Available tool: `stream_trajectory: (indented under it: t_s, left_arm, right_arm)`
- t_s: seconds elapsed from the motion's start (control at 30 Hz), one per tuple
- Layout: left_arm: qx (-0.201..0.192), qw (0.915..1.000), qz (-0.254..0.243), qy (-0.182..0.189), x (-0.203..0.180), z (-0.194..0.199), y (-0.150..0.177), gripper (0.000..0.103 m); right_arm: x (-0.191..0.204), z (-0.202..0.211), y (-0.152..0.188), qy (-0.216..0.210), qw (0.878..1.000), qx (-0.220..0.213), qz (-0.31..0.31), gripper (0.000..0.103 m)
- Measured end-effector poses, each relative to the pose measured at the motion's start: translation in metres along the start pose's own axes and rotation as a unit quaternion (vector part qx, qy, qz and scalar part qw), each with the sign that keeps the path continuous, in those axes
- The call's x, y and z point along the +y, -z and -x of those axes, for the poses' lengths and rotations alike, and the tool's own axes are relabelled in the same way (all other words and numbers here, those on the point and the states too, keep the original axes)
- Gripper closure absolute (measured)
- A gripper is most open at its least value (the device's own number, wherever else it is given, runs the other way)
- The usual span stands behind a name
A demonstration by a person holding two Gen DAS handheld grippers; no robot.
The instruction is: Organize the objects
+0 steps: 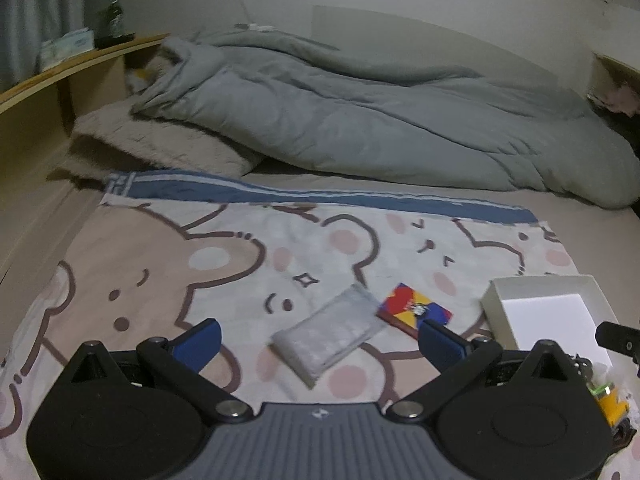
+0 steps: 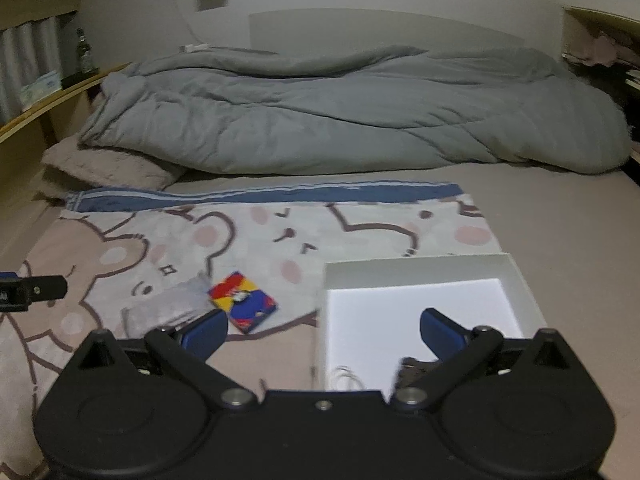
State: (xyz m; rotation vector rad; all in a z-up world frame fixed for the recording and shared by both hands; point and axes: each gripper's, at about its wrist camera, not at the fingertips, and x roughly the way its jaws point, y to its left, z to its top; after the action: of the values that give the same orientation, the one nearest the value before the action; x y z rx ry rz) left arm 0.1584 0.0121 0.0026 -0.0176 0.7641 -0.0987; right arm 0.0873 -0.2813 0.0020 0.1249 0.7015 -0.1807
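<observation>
A grey soft packet [image 1: 332,330] lies on the bear-print cloth [image 1: 160,264], with a small colourful box [image 1: 414,309] just right of it. My left gripper [image 1: 320,340] hovers open over the packet, holding nothing. A white open box [image 1: 496,300] sits at the right; a yellow toy [image 1: 610,400] shows beside its near end. In the right wrist view my right gripper [image 2: 324,330] stands open above the near-left edge of the white box [image 2: 516,276]. A white ring-shaped item [image 2: 346,378] and a dark item [image 2: 412,368] lie inside. The colourful box [image 2: 242,302] and packet [image 2: 168,308] lie to the left.
A crumpled grey duvet [image 1: 360,120] fills the back of the bed, a beige pillow [image 1: 160,144] at its left. A wooden shelf [image 1: 60,76] along the left carries a green bottle [image 1: 112,16] and a tissue pack [image 1: 68,46].
</observation>
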Motion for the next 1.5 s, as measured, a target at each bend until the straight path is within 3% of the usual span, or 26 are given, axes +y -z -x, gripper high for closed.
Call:
stream_trajectory:
  t_s: [0.33, 0.67, 0.97, 1.27, 1.5]
  left_arm:
    - [-0.006, 0.9998, 0.014, 0.011, 0.022, 0.009, 0.004, 0.000]
    - [-0.022, 0.9997, 0.008, 0.000, 0.027, 0.010, 0.005, 0.000]
    - [-0.048, 0.9985, -0.024, 0.006, 0.025, -0.007, 0.010, 0.000]
    - [-0.051, 0.9935, -0.096, 0.033, 0.019, -0.036, 0.018, 0.000]
    - [-0.036, 0.9951, -0.081, 0.044, 0.029, -0.066, 0.016, 0.002]
  right_arm:
    - [0.041, -0.008, -0.004, -0.027, 0.999, -0.007, 0.020, 0.000]
    - [0.047, -0.014, -0.001, -0.018, 1.000, -0.019, 0.011, 0.000]
    - [0.043, -0.029, 0.002, -0.020, 0.999, -0.019, -0.041, 0.000]
    - [0.049, -0.059, -0.001, 0.006, 0.997, 0.002, -0.072, 0.000]
    - [0.060, -0.091, -0.005, 0.020, 0.998, 0.019, -0.060, 0.000]
